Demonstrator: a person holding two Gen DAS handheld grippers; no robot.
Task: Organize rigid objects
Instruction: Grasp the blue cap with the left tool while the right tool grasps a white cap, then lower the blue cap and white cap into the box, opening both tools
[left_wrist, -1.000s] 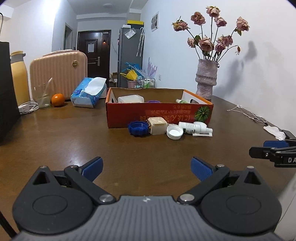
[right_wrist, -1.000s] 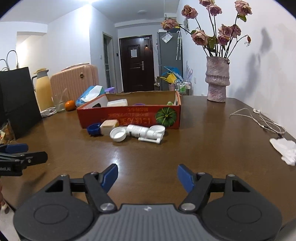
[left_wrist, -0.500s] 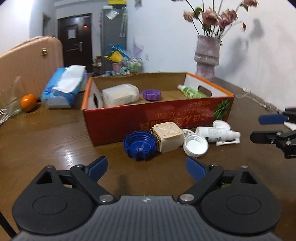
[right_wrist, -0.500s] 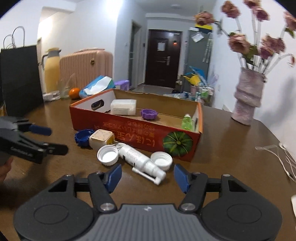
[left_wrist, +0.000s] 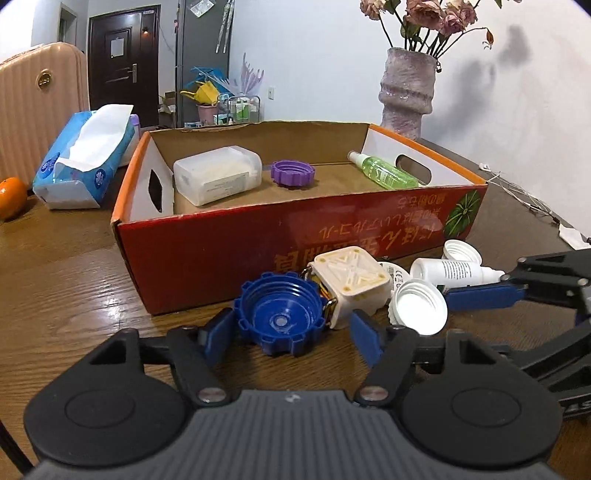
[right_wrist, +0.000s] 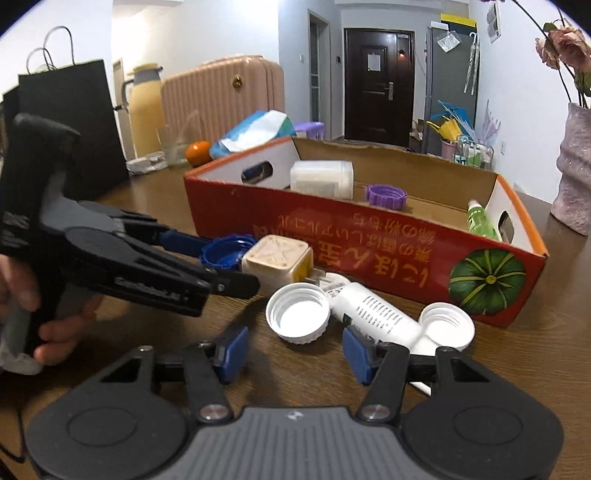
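Box (left_wrist: 295, 240) on the table holds three items already, five wait just in front, my left gripper (left_wrist: 291, 332) closing around the blue cap (left_wrist: 280, 317), my right gripper (right_wrist: 295, 350) closing, empty, toward the white cap (right_wrist: 298, 312).

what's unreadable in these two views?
- Left wrist: blue cap sits between the left gripper fingers; contact unclear.
- Right wrist: white bottle nozzle hidden behind right gripper.
- Both: box print upside down, bottle label too small.
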